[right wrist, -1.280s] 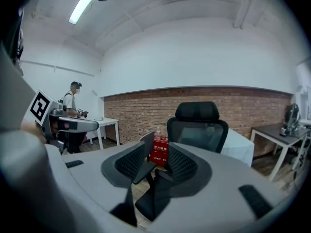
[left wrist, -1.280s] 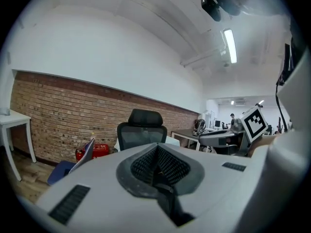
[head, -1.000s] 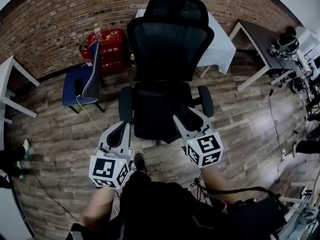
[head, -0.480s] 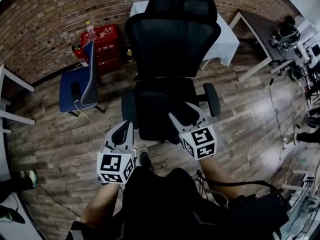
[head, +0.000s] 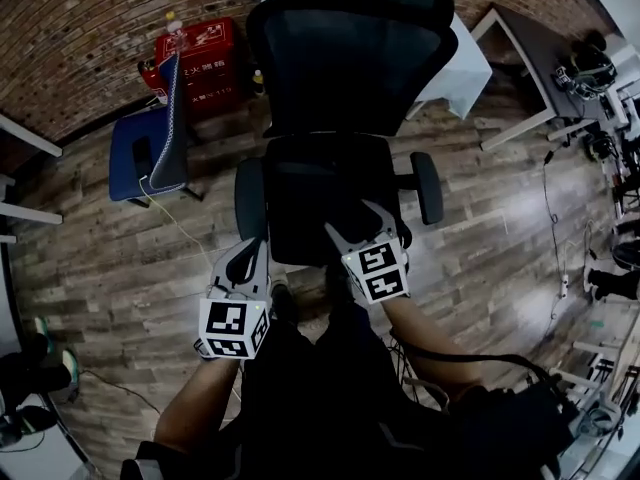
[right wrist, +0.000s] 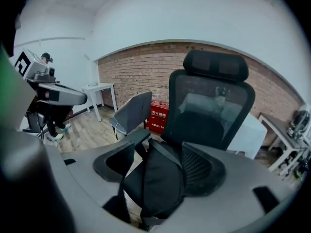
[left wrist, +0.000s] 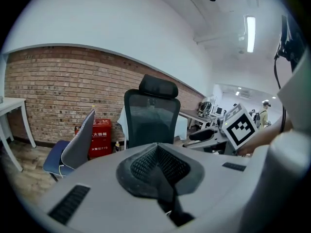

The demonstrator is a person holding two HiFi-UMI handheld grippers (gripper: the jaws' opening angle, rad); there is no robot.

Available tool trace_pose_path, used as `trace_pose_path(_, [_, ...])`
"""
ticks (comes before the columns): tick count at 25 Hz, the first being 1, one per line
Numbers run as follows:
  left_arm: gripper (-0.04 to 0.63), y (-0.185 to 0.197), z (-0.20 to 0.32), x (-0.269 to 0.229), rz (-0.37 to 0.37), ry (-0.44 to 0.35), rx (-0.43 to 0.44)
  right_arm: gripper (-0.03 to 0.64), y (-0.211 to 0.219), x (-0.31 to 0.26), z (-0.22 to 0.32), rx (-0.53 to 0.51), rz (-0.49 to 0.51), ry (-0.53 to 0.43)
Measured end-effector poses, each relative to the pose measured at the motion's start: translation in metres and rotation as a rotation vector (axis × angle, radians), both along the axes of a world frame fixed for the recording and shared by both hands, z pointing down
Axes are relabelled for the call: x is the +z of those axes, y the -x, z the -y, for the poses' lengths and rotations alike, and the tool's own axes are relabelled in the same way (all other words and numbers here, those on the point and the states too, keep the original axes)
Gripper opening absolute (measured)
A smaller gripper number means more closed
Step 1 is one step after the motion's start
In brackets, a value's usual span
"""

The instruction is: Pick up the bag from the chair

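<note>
The wood floor (head: 110, 258) lies open to my left of the black office chair (head: 340, 78), and a brick wall (head: 80, 28) closes the far side. A white-draped bench (head: 462, 68) stands right behind the chair's backrest, and a grey bench (head: 535, 63) stands further right, so the right side is tighter. A low blue chair (head: 135, 153) stands well apart on the left, with a red box (head: 205, 58) against the wall beside it. The two armrests (head: 250, 198) fence the seat (head: 320, 183), leaving its front edge as my open way in. The black bag (right wrist: 158, 178) lies on that seat; from the head view I can hardly tell it from the dark cushion. My right gripper (head: 355, 223) hangs over the seat's front right corner. Its jaws have just been opening and now stand wide apart, with the bag between them but not pressed. My left gripper (head: 247, 256) sits just off the front left corner, below the armrest, jaws together on nothing.
</note>
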State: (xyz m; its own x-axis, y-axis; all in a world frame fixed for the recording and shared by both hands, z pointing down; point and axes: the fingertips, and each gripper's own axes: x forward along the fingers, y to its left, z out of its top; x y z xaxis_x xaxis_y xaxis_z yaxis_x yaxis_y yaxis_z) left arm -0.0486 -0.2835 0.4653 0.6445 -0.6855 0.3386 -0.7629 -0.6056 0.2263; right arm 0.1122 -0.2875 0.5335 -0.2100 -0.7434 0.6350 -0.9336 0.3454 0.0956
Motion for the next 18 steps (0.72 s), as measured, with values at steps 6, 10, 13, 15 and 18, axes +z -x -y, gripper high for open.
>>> trace_pose_path(6, [0.011,-0.013,-0.013,0.05,0.046,0.069,-0.079,0.302,-0.004,0.051,0.003,-0.046,0.004,0.048])
trace_pose_path(10, [0.011,-0.012,-0.028,0.083,0.077,0.149,-0.17,0.302,0.002,0.096,-0.004,-0.117,0.009,0.138])
trace_pose_path(13, [0.011,-0.019,-0.03,0.099,0.092,0.18,-0.195,0.302,0.001,0.12,-0.004,-0.143,0.004,0.17])
trace_pose_path(15, [0.011,-0.023,-0.034,0.104,0.08,0.201,-0.231,0.302,0.0,0.133,-0.006,-0.166,0.001,0.194])
trace_pose_path(18, [0.011,-0.022,-0.039,0.109,0.054,0.215,-0.311,0.305,0.005,0.15,-0.001,-0.24,-0.003,0.201])
